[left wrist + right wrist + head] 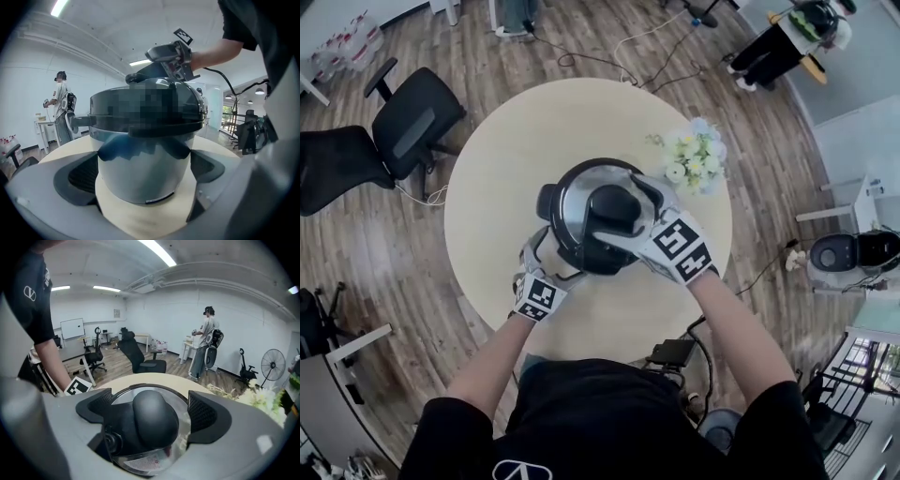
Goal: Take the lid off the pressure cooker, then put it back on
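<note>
Pressure cooker (146, 185): mid round worktop (506, 159), lid (581, 183) on.
Left gripper (143, 171): fingers wide, pressed against both sides of cooker body.
Right gripper (150, 411): fingers spread beside lid knob (154, 420), gaps showing.

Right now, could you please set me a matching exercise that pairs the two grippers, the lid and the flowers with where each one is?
Things:
1. left gripper
2. right gripper
3. lid
4. flowers

Places or states:
A. lying on the table, apart from the pot
B. jaws apart, one on each side of the black knob, with a gap on both sides
C. jaws against the steel pot's sides, low down
D. sitting on top of the pot

Pairs: 1-C, 2-B, 3-D, 4-A
</note>
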Demonstrator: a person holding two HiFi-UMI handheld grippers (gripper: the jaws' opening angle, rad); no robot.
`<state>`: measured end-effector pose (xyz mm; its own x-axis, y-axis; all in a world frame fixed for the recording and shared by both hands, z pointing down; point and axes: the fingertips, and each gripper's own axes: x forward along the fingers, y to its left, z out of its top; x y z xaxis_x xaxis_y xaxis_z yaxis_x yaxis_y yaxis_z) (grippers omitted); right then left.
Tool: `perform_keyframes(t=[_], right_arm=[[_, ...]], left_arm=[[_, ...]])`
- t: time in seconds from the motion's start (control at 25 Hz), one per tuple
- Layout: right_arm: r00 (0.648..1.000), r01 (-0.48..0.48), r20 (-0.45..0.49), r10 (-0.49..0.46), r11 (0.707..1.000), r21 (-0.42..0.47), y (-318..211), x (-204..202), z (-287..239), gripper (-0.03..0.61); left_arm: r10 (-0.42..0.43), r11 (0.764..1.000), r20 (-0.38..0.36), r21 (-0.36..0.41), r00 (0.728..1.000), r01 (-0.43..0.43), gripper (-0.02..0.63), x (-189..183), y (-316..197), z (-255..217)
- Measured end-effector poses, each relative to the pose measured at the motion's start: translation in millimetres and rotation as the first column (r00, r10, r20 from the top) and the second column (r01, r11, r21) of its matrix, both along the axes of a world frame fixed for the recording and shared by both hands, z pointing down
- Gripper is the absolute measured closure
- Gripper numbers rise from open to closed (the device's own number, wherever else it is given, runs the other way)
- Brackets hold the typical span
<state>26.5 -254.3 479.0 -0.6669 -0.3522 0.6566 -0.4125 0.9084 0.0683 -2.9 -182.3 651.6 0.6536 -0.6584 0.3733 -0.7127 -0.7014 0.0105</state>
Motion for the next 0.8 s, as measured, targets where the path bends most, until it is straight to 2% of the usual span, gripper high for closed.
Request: perform_keyframes(t=[0.2, 0.36, 0.52, 0.6, 0.8], right_arm=[[0.98, 0.123, -0.149, -0.136, 0.988, -0.093, -1, -8, 35, 0.067], [0.953, 0.177, -0.214, -0.215, 0.967, -0.184, 2, -10, 53, 0.117], [0.946, 0.181, -0.225, -0.232, 0.957, -0.226, 0, -13, 52, 0.168], [0.949, 0.18, -0.219, -0.226, 0.961, -0.212, -2, -13, 50, 0.261], [0.949, 0.172, -0.227, -0.218, 0.963, -0.206, -3, -14, 52, 0.264]], left_arm=[[0.004, 1.0, -0.004, 0.005, 1.0, -0.004, 0.024, 3, 0, -1], [0.004, 1.0, -0.004, -0.003, 1.0, -0.004, 0.024, 4, 1, 3], [0.002, 1.0, -0.006, -0.004, 1.0, -0.002, 0.025, 2, 1, 3], [0.001, 1.0, -0.006, -0.002, 1.0, -0.001, 0.025, 2, 1, 2], [0.003, 1.0, -0.005, -0.005, 1.0, -0.003, 0.025, 1, 1, 4]])
